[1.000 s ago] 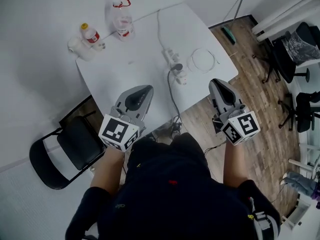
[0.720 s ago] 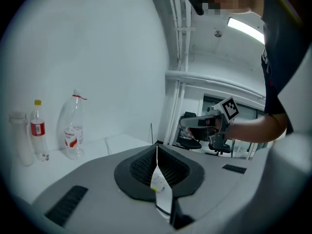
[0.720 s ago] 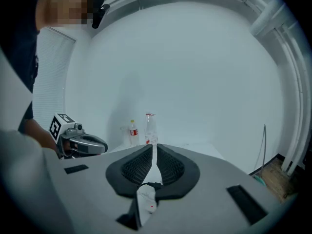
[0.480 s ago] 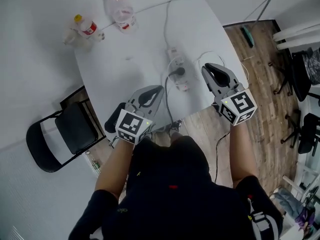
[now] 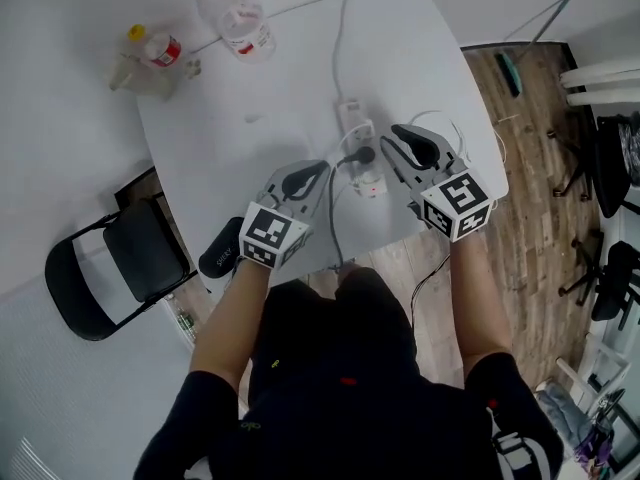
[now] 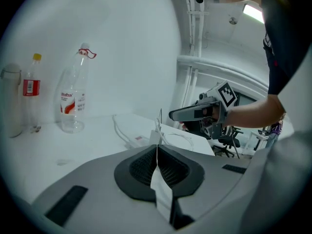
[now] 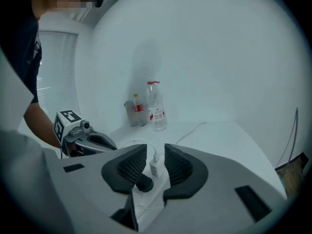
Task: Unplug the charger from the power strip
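Note:
A white power strip [image 5: 351, 120] lies on the white table [image 5: 260, 118], with a black plug [image 5: 362, 155] and a white charger [image 5: 357, 135] in it. My right gripper [image 5: 392, 138] hovers just right of the strip. Its jaws have just been opening and now stand apart. In the right gripper view the charger [image 7: 156, 167] and black plug [image 7: 145, 183] show through the gap of that gripper [image 7: 155, 152], but the pads touch neither. My left gripper [image 5: 320, 173] is shut and empty, just left of the strip. Its pads [image 6: 168, 167] meet in a line.
A clear bottle [image 5: 235, 20], a small red-labelled bottle [image 5: 157, 48] and a pale flask [image 5: 128, 68] stand at the table's far left. A loose white cable coil [image 5: 452, 130] lies right of the strip. A black folding chair [image 5: 120, 268] stands at the left, with wooden floor [image 5: 530, 198] on the right.
Both grippers have come down and forward from the table's front edge to either side of the power strip. The right jaws have parted. The left jaws stay shut.

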Demonstrator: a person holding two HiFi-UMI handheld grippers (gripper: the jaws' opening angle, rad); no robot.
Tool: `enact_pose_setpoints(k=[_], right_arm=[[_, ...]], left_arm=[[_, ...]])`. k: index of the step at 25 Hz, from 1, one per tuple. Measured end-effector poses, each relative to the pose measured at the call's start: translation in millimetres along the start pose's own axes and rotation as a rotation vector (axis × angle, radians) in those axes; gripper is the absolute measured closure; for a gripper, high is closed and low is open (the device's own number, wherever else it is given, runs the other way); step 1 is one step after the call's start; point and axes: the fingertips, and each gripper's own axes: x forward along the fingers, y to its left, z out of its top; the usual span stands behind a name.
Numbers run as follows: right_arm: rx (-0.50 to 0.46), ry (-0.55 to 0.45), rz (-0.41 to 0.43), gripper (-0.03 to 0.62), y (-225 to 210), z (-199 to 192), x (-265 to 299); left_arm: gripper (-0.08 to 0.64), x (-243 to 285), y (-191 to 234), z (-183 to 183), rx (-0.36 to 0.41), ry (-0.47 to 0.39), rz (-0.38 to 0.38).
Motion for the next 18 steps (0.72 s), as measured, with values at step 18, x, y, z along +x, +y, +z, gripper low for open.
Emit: enact_pose_setpoints(k=[18], right_arm=[[-0.088, 0.162, 0.178, 0.413, -3, -54, 65]], left_arm=[[0.535, 64, -19, -3, 0.051, -0.011, -0.193]])
